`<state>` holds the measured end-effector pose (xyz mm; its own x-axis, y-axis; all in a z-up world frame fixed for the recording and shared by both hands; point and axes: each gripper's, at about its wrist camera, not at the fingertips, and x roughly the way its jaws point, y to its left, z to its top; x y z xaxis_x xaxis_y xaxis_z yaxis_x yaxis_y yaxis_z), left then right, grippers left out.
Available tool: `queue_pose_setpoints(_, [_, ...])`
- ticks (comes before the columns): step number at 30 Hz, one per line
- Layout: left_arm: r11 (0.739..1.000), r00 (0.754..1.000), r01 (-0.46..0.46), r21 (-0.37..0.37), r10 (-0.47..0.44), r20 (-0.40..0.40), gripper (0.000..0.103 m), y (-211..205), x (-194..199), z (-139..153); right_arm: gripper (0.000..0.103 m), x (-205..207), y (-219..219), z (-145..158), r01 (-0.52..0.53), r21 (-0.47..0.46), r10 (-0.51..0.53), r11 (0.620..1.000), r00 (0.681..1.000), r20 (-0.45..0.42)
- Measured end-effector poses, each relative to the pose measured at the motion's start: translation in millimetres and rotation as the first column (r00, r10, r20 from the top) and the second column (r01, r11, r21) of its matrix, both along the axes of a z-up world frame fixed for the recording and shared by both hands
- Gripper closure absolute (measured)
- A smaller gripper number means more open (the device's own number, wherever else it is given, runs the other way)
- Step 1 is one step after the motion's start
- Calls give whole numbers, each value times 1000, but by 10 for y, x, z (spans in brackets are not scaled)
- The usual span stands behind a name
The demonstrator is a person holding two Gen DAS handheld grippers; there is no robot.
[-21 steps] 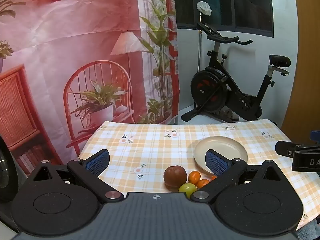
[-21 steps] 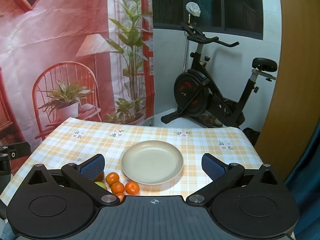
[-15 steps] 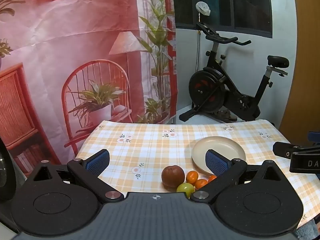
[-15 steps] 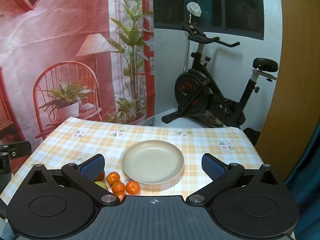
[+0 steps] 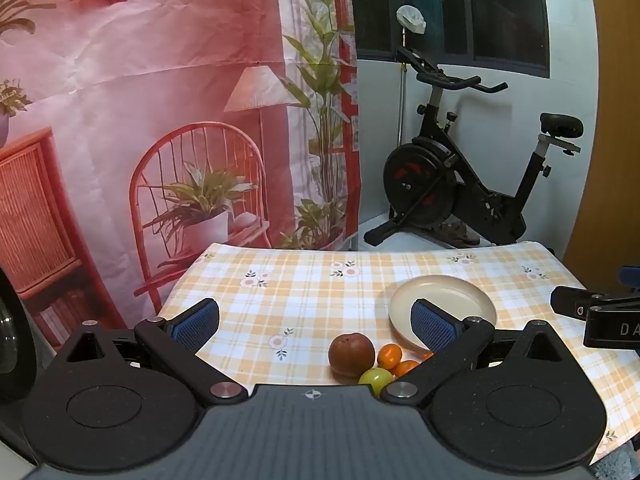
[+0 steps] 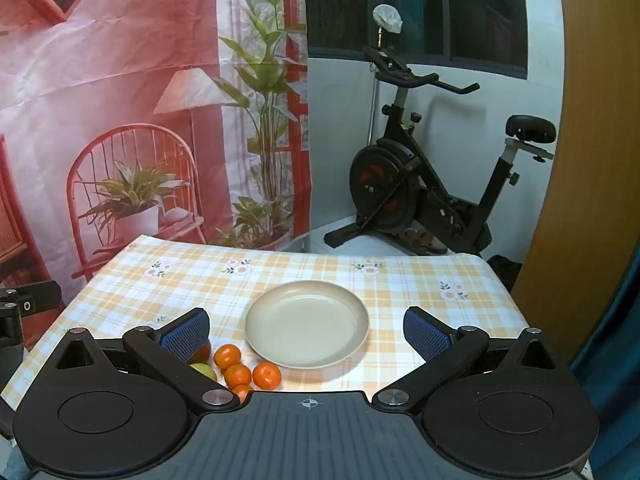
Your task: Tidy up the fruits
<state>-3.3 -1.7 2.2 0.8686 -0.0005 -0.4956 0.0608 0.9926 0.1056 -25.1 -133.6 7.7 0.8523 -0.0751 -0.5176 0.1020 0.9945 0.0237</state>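
Both grippers sit closest to me with their jaws spread wide and nothing between the pads: my left gripper (image 5: 314,326) and my right gripper (image 6: 306,334) each hang tilted down over the near edge of the table (image 6: 400,280), which wears a yellow-checked cloth with small flower prints. From the left wrist view I also see the tip of the right gripper poking in at the right edge, and from the right wrist view a bit of the left gripper shows at the left edge. Just past my fingers lies the fruit, bunched together near the front of the table: a dark red apple (image 5: 351,354), a green apple (image 5: 376,379) touching it on the near side, and small oranges (image 6: 267,375) clustered to their right; I count four in the right wrist view, one half hidden under the gripper body. In the right wrist view the red apple is mostly hidden behind my left finger pad (image 6: 185,338). Just beside the oranges, a little further back, sits a beige plate (image 6: 344,304) with no fruit in it; the nearest orange lies close to its rim, and I cannot tell whether they touch. Beyond the table's far edge hangs a printed backdrop (image 5: 160,100) showing a red chair, a lamp and plants, and to its right an exercise bike (image 6: 420,192) stands against a white wall under a dark window (image 5: 500,12).
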Motion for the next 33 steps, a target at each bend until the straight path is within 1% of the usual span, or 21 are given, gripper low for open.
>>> queue_pose_setpoints(33, [1000,1000,3,-4,-3,8,0,-4,-12,6,0,-14,-6,3,1,1,-1,1000,1000,2])
